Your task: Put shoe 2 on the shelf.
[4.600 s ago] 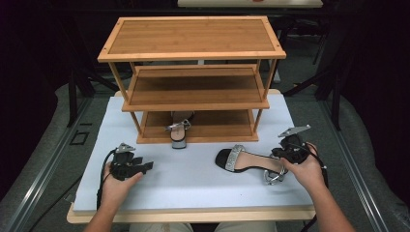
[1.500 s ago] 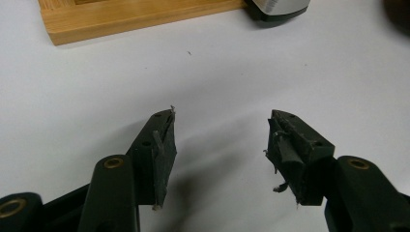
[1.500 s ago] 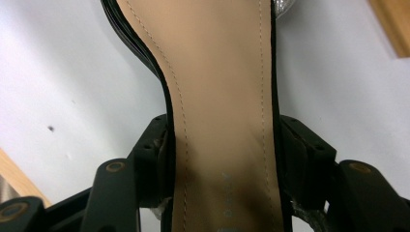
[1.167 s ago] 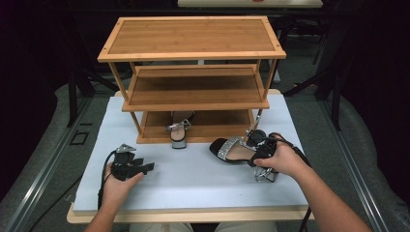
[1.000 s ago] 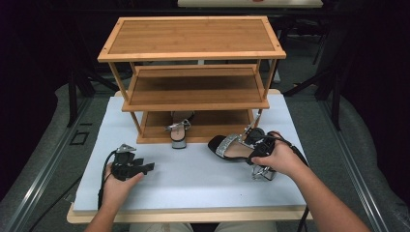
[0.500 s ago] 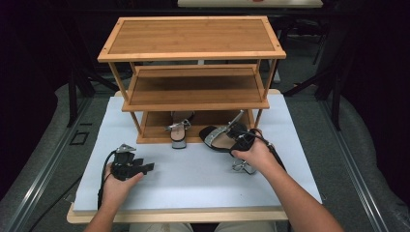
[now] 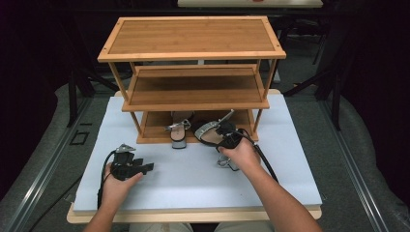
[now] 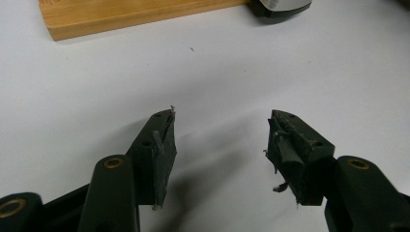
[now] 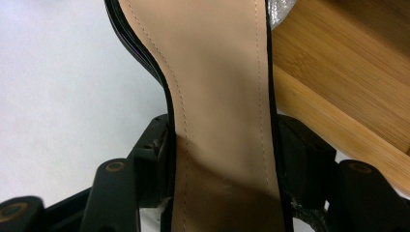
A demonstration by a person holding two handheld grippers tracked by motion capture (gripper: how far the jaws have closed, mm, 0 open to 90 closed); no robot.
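Observation:
A black high-heeled sandal with a tan insole (image 9: pixel 217 87) and a silver strap is clamped across its narrow waist by my right gripper (image 9: pixel 222 150). In the high view this held sandal (image 7: pixel 208 131) has its toe over the front edge of the bottom shelf of the wooden shoe rack (image 7: pixel 193 36), and my right gripper (image 7: pixel 227 138) is just behind it. A matching sandal (image 7: pixel 180 131) lies on that shelf to its left, toe outward. My left gripper (image 7: pixel 144 167) rests on the white table near the front left. Its jaws (image 8: pixel 220 140) stand open with nothing between them.
The rack has three tiers, and its middle shelf (image 7: pixel 193 89) and top are bare. The rack's bottom board (image 8: pixel 121 17) and the shelved sandal's toe (image 8: pixel 283 5) lie ahead of the left gripper. The white table top (image 7: pixel 188 179) stretches between the two hands.
My right hand has carried the sandal from the table's right side leftward and toward the rack, down to the bottom shelf's front edge. The left hand has stayed put.

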